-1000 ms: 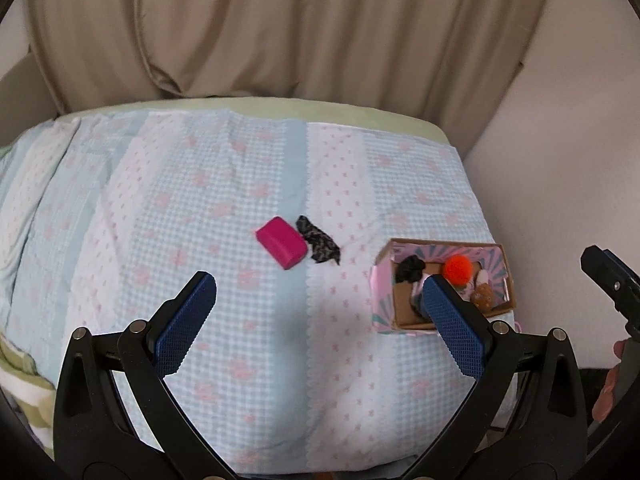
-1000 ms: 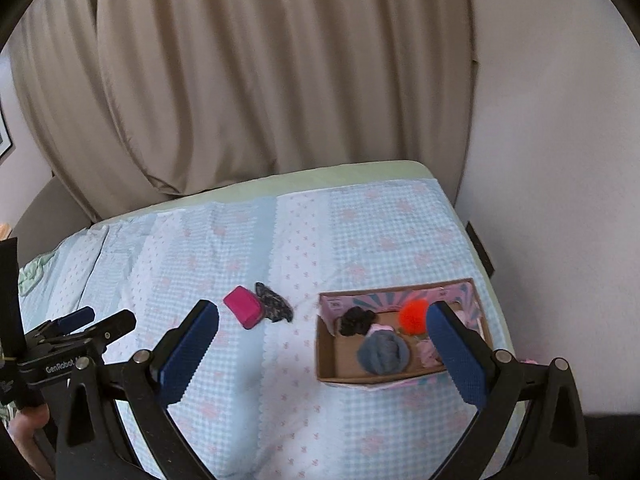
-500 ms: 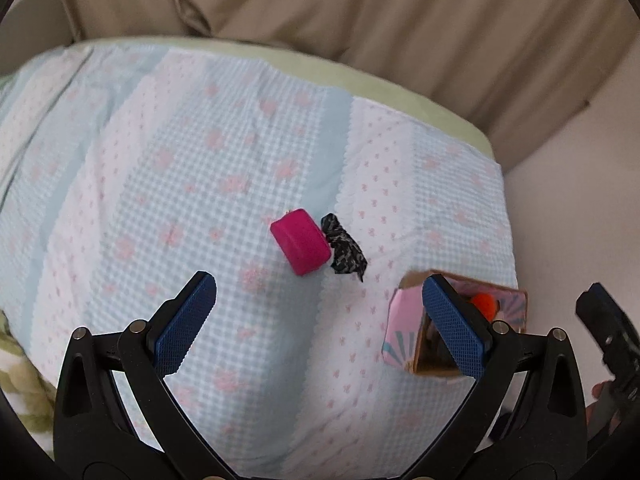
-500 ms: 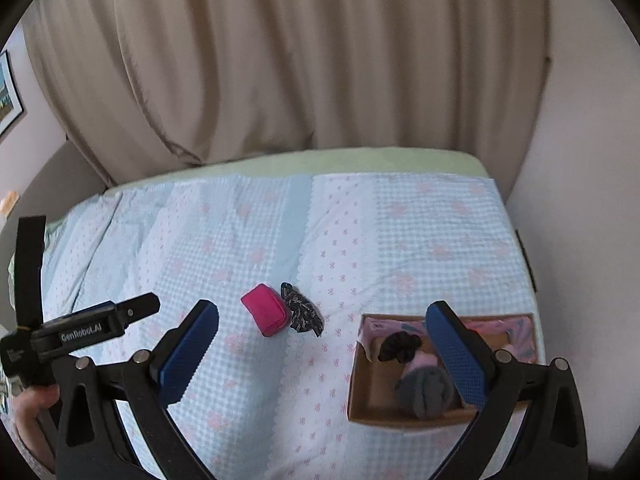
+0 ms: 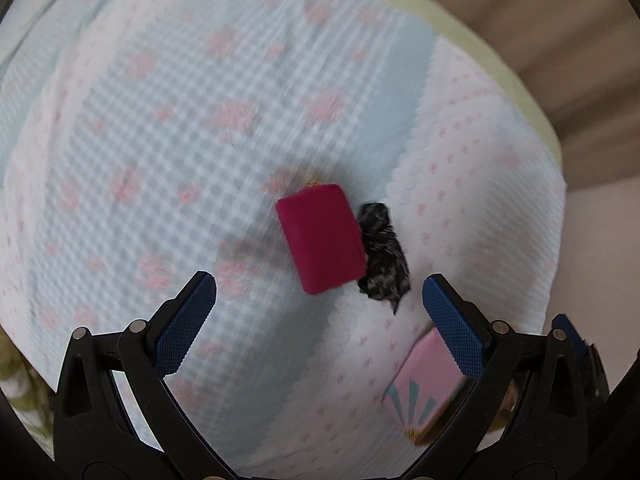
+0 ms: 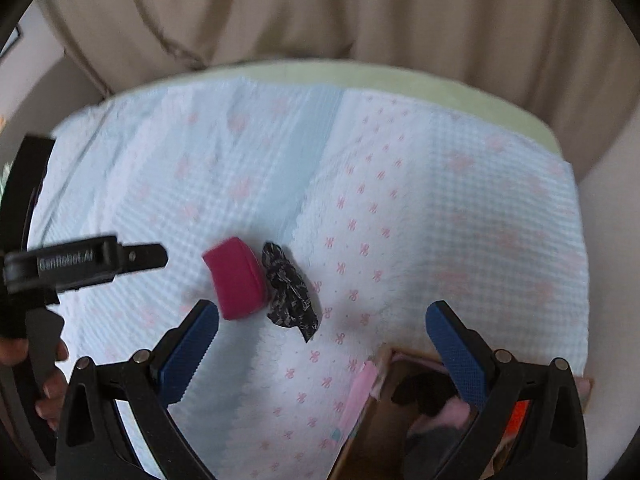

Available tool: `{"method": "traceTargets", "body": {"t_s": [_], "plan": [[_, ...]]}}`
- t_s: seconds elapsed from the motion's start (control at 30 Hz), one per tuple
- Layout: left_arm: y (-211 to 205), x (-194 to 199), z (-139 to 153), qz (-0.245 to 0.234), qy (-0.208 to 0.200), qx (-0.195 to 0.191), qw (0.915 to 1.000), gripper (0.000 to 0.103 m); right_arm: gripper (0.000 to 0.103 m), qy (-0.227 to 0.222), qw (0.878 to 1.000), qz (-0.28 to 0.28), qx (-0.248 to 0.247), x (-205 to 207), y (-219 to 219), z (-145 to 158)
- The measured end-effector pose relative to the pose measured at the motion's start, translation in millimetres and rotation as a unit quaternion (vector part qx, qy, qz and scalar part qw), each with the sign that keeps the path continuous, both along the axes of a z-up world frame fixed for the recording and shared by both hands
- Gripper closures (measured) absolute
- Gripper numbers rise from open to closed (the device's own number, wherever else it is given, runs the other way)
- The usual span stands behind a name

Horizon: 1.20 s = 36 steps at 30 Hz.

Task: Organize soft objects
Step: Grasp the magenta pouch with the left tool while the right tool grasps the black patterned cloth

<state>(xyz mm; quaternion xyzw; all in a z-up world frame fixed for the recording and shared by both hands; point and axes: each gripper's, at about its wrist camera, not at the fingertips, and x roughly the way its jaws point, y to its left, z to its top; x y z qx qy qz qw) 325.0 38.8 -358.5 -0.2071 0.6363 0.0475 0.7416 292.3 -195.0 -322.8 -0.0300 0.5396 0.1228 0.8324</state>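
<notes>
A magenta sponge block (image 5: 322, 238) lies on the patterned bedspread with a crumpled black-and-grey cloth (image 5: 382, 258) touching its right side. My left gripper (image 5: 318, 320) hovers open just short of the block, nothing between its blue pads. In the right wrist view the same block (image 6: 236, 282) and cloth (image 6: 290, 292) lie ahead and left of my open right gripper (image 6: 322, 340). The left gripper's body (image 6: 80, 264) shows at the left, a hand below it. A cardboard box (image 6: 384, 400) with pink sides holds soft items at lower right.
The box corner (image 5: 428, 388) sits behind my left gripper's right finger. The bedspread (image 6: 440, 200) ends at a pale green mattress edge (image 6: 400, 78), with beige curtains (image 6: 320, 8) behind. A wall (image 6: 612, 240) borders the bed's right side.
Both grippers have dropped and moved forward toward the magenta block and black cloth, which now loom larger. The box has slid to the lower edge of both views. Both stay open.
</notes>
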Motion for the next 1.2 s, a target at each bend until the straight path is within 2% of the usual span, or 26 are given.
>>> {"method": "traceTargets", "body": {"t_s": [0.1,0.33,0.53,0.63,0.73,0.8,0.83,0.87,0.9,0.93,1.03,1.1,1.2], "plan": [[-4.1,19.4,-33.5,0.007,0.023,0.005,0.9997,0.0,0.0,0.032,0.999,0.026,-0.015,21.5,11.2,-35.7],[-15.4,52.2,-89.4,0.007,0.062,0.034,0.9975,0.0,0.005,0.068,0.994,0.08,-0.037,50.2,37.8,-95.0],[-21.8,62.9,-118.1,0.011,0.082,0.052,0.9952,0.0,0.006,0.104,0.989,0.096,-0.053,68.4,47.8,-132.6],[-25.2,64.8,-130.9,0.011,0.092,0.061,0.9938,0.001,0.012,0.12,0.986,0.104,-0.058,74.8,52.5,-149.2],[-27.9,64.8,-143.1,0.024,0.094,0.047,0.9942,0.001,0.019,0.134,0.983,0.11,-0.059,79.0,57.2,-163.0],[-30.8,65.0,-149.0,0.027,0.097,0.043,0.994,0.006,0.028,0.139,0.982,0.115,-0.057,80.0,60.9,-169.2],[-33.8,65.6,-151.5,0.025,0.099,0.041,0.994,0.012,0.03,0.143,0.981,0.12,-0.058,80.2,64.2,-173.2],[-37.0,65.6,-154.0,0.022,0.099,0.037,0.9941,0.023,0.035,0.144,0.98,0.123,-0.058,80.2,65.4,-175.6],[-43.9,69.1,-159.5,0.021,0.1,0.031,0.9942,0.026,0.039,0.144,0.98,0.126,-0.058,80.0,66.8,-178.2],[-47.9,70.0,-161.5,0.017,0.102,0.026,0.9943,0.027,0.041,0.141,0.98,0.128,-0.057,79.4,68.1,-178.8],[-59.5,72.4,-163.0,0.006,0.101,0.042,0.994,0.031,0.053,0.137,0.98,0.136,-0.054,75.8,71.7,-177.7],[-66.1,75.4,-161.4,0.005,0.097,0.04,0.9945,0.036,0.066,0.136,0.98,0.136,-0.05,70.1,72.4,-176.9],[-63.9,73.4,-151.8,0.001,0.092,0.036,0.9951,0.044,0.069,0.132,0.981,0.136,-0.045,66.5,72.4,-174.1]]}}
